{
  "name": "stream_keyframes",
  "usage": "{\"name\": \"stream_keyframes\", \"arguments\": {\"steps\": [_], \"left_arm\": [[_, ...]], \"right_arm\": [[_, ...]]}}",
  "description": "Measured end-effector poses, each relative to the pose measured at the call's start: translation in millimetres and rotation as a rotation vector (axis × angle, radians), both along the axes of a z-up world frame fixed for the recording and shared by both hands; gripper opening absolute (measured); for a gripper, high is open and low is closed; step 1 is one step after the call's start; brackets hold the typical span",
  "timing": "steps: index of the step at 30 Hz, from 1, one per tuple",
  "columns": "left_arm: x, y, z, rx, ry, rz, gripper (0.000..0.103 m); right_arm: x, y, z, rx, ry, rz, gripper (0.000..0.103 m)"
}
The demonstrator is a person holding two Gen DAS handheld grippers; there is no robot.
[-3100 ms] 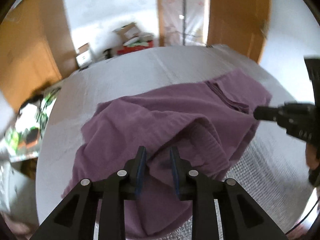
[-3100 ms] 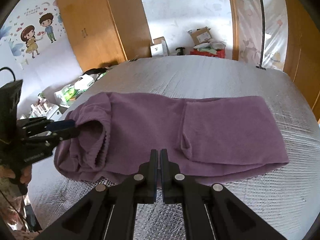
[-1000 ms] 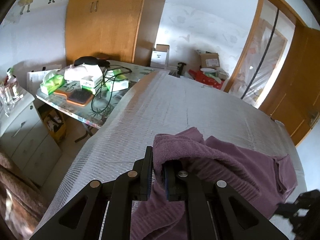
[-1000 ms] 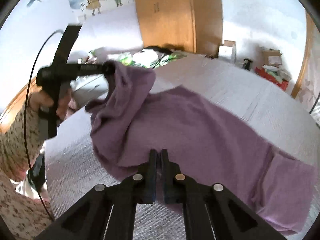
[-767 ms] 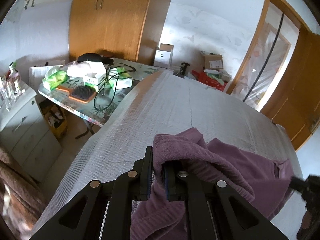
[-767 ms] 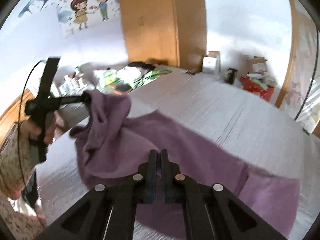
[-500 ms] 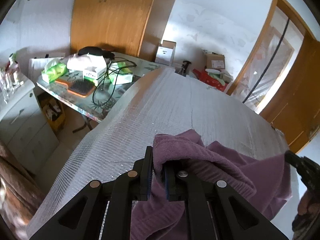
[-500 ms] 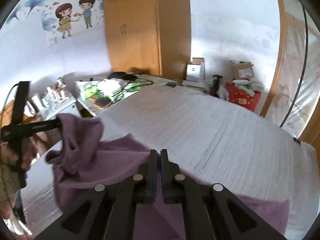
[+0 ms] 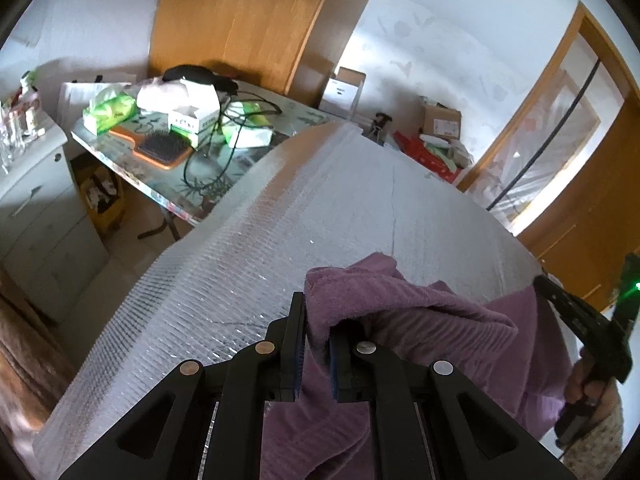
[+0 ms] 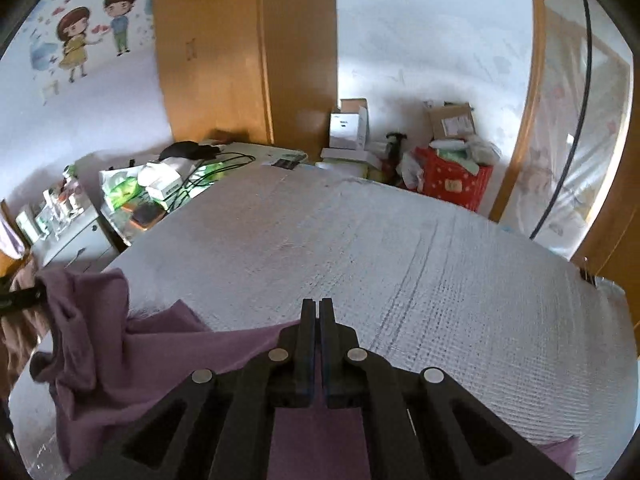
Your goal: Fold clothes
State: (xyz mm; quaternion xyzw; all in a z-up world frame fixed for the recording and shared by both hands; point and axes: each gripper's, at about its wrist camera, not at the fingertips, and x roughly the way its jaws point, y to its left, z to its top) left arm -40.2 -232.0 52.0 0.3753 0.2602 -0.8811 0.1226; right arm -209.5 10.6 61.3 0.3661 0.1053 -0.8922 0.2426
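Observation:
A purple garment [image 9: 424, 320] lies partly lifted over the silver quilted bed cover [image 9: 320, 208]. My left gripper [image 9: 318, 344] is shut on a bunched fold of it, with cloth showing between the pads. In the right wrist view the garment [image 10: 172, 356] drapes from the left gripper's bar [image 10: 20, 300] at the far left and runs under my right gripper [image 10: 318, 308]. The right jaws are pressed together at the garment's edge. In the left wrist view the right gripper [image 9: 540, 282], held by a hand [image 9: 588, 388], has the cloth's far corner raised to its tip.
A cluttered glass side table [image 9: 256, 160] with a hairbrush, boxes and cables stands left of the bed. A white drawer cabinet [image 9: 36, 200] is beside it. Cardboard boxes and a red basket [image 10: 456, 184] sit beyond the bed's far end, by a wooden wardrobe [image 10: 240, 60].
The right gripper swept sideways across the bed with the garment's edge, and its view swung onto bare cover. In the left wrist view it rose at the right edge. The left gripper kept its hold.

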Motion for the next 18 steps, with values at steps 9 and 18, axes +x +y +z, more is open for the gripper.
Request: {"name": "stream_keyframes", "arguments": {"steps": [9,18], "left_arm": [[13,-1,27,0.039,0.025,-0.063,0.01],[19,-10,82,-0.015,-0.008,-0.105,0.014]], "right_arm": [[7,8,12,0.001,-0.028,-0.056,0.003],[36,25,84,-0.006,0.061,-0.095,0.006]]}}
